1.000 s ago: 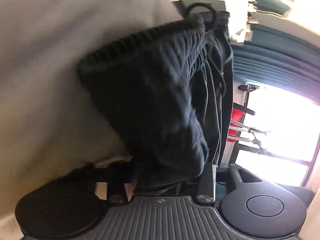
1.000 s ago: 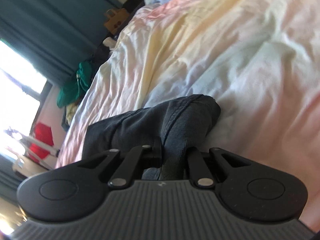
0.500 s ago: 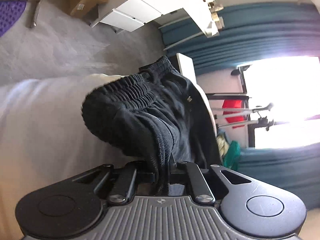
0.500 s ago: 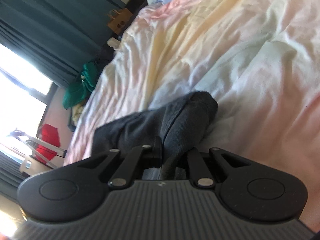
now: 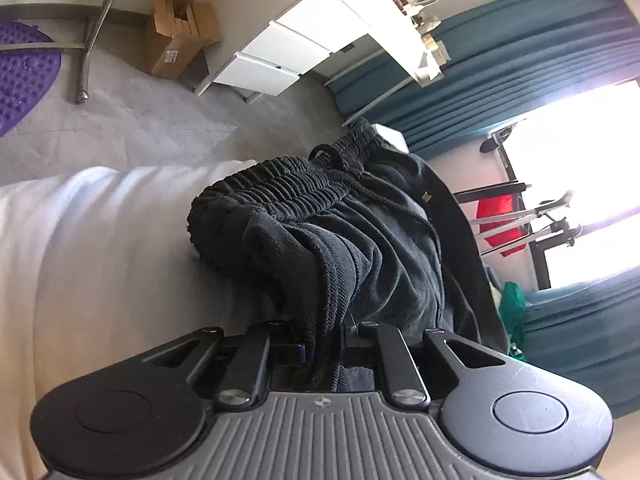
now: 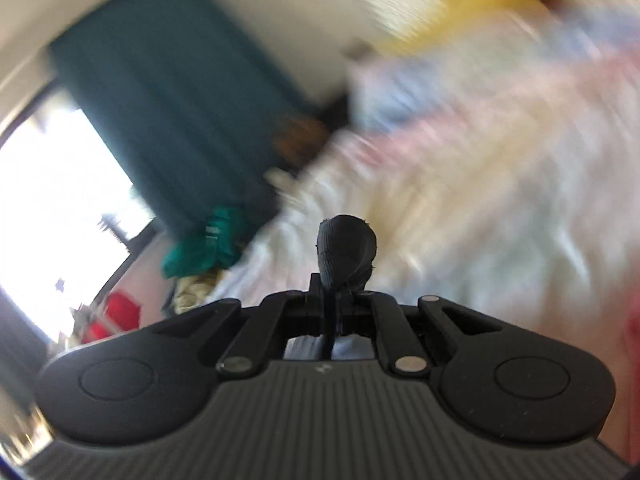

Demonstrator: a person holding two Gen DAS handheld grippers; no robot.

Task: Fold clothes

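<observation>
Left wrist view: the left gripper is clamped on a fold of black shorts, ribbed cloth with a gathered elastic waistband and a drawstring, bunched on the pale bed sheet near its edge. Past them lie grey floor, a cardboard box, white drawers, teal curtains and a bright window. In the blurred right wrist view, the right gripper is closed on a small dark bunch of the same cloth, raised above the pastel bedding, with green clothes by the curtain.
</observation>
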